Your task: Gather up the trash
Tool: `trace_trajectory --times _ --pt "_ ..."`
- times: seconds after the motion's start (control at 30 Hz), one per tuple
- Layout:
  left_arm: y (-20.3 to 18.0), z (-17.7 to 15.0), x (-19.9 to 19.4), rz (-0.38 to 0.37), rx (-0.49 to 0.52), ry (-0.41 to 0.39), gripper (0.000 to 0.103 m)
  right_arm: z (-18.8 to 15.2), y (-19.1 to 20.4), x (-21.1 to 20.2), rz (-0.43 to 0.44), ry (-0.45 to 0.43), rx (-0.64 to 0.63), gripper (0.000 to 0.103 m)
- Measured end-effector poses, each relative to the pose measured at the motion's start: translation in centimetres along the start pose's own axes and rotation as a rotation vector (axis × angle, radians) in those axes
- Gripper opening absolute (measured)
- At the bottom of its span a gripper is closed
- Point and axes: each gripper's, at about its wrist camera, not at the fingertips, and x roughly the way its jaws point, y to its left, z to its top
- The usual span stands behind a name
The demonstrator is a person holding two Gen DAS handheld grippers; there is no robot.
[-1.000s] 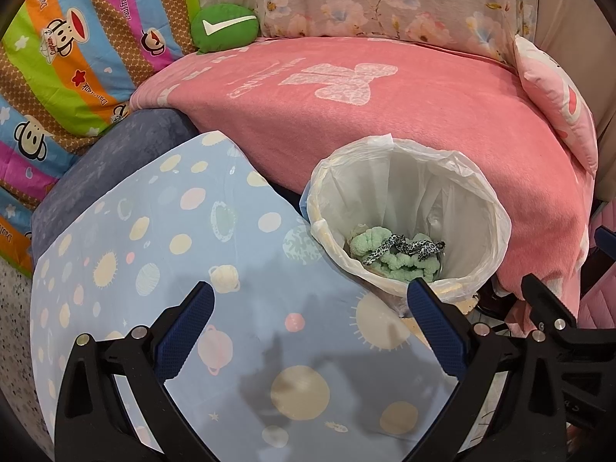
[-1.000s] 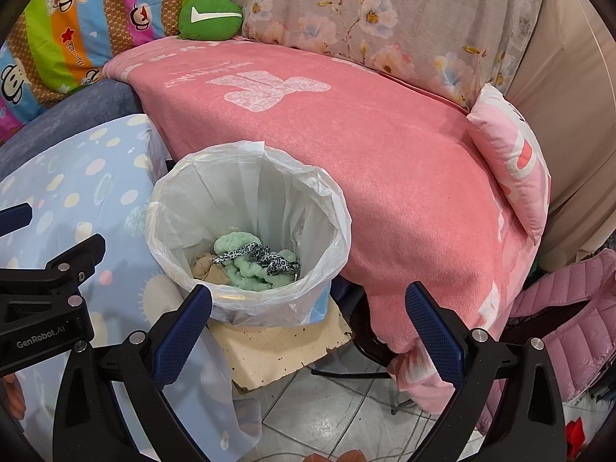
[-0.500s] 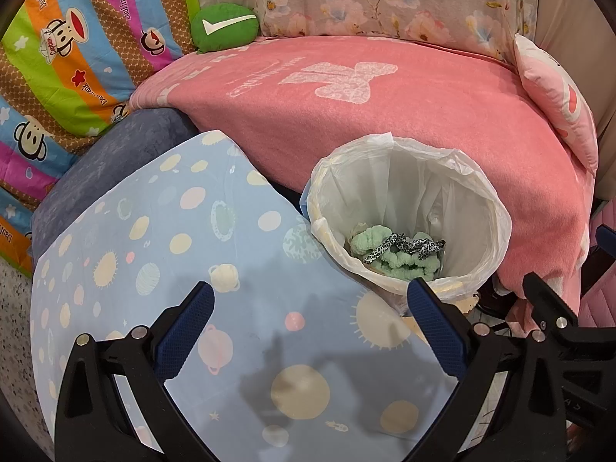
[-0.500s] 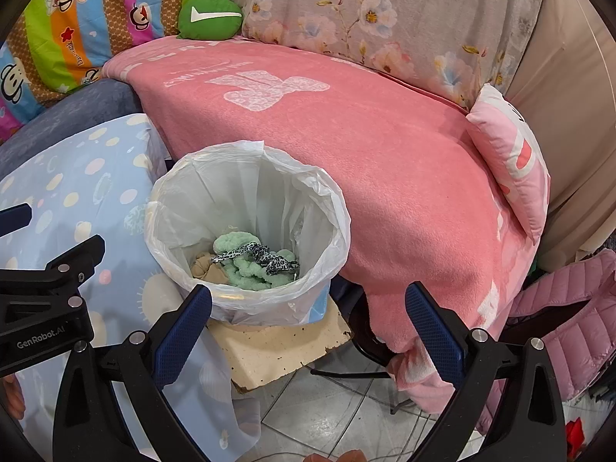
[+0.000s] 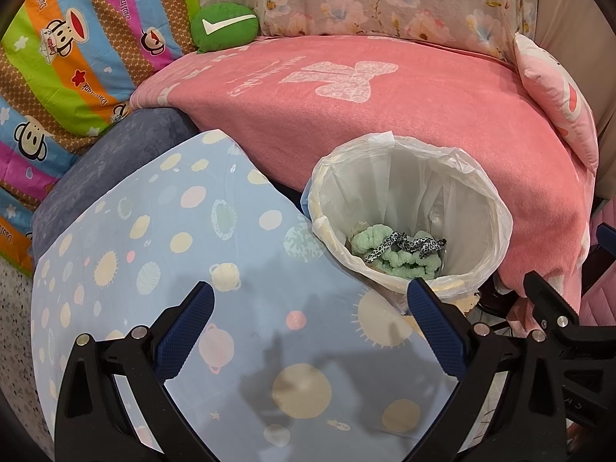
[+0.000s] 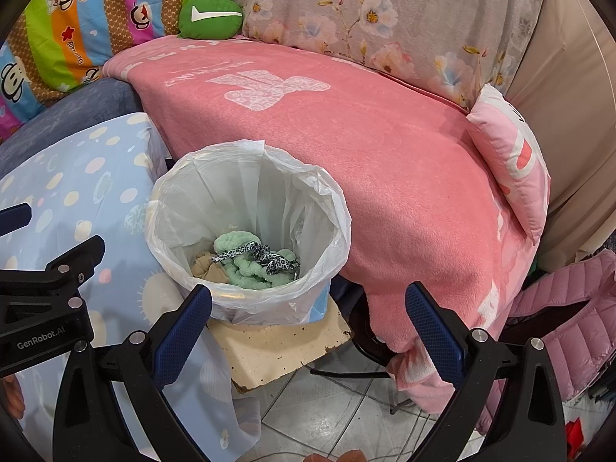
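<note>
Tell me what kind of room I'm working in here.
Most likely a lived-in home living room or bedroom: a sofa or bed under a pink fleece blanket, a cartoon monkey striped quilt, and a small white-lined trash bin on a tiled floor.

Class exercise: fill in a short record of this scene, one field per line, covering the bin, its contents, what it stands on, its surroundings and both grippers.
Bin: trash bin, white bag liner, upright
Contents: green fluffy item, leopard-print strip, tan item
Under bin: beige board on tiled floor
Beside bin: pink blanket; blue planet-print cloth
Left gripper: open, empty
Right gripper: open, empty
</note>
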Motion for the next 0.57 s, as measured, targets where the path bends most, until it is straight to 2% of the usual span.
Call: trace_trajectory --times 0.57 --pt "0.33 -0.45 0.65 0.005 0.018 0.016 0.096 -0.59 0.08 0.32 -0.006 0.006 0.0 0.096"
